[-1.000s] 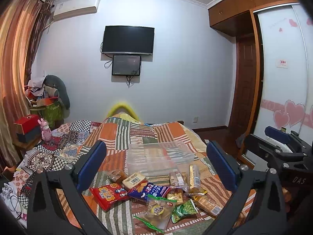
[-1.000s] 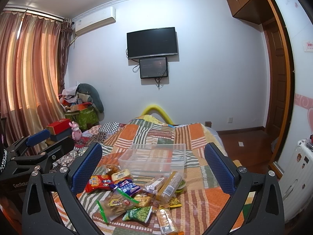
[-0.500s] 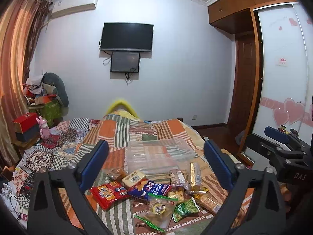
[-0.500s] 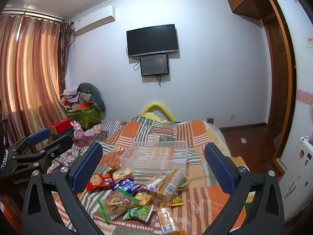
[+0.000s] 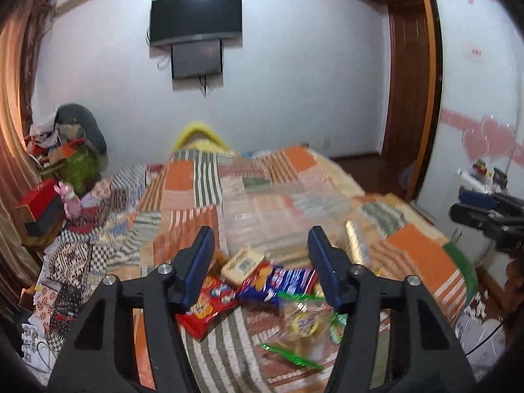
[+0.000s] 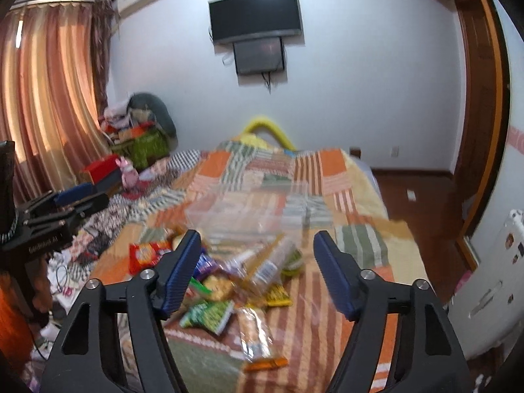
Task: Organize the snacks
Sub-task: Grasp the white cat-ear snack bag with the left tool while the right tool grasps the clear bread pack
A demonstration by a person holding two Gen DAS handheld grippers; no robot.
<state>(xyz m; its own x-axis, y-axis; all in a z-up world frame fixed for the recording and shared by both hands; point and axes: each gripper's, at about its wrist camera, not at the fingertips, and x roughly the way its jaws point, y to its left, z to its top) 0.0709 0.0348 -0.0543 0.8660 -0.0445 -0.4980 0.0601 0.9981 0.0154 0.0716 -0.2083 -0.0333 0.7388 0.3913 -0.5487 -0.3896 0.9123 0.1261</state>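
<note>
The snacks (image 5: 262, 281) lie in a heap on the near end of my bed, on the striped patchwork quilt (image 5: 186, 177). Both pictures are blurry, so I can't read the small packs well.

My left tongs (image 5: 260, 258) hang over the heap. The two blue fingers are spread apart and nothing is between them. Just under them I see a red bag (image 5: 206, 308), a blue pack (image 5: 288, 281) and a pale little pack with a bar code (image 5: 244, 262). A clear bag with a green strip (image 5: 304, 324) lies closest to me.

My right tongs (image 6: 257, 262) hang over the same heap from the other side. Their fingers are spread apart too and hold nothing. Near them lie a green bag (image 6: 209, 314) and a long clear pack of crackers (image 6: 253, 330). The red bag (image 6: 147, 253) is off to the left.

Just past the heap sits a clear plastic box (image 6: 242, 216) on the quilt. It touches the far snacks or is just beside them; I can't tell which.

Farther back there is a yellow curved thing (image 6: 265, 127) at the far end of the bed. A pink bunny toy (image 6: 127, 173) stands near a red box (image 6: 101, 170) by the striped curtain (image 6: 46, 98). On the far wall hangs a black TV (image 6: 255, 13) with a smaller screen (image 6: 258, 55) under it.
</note>
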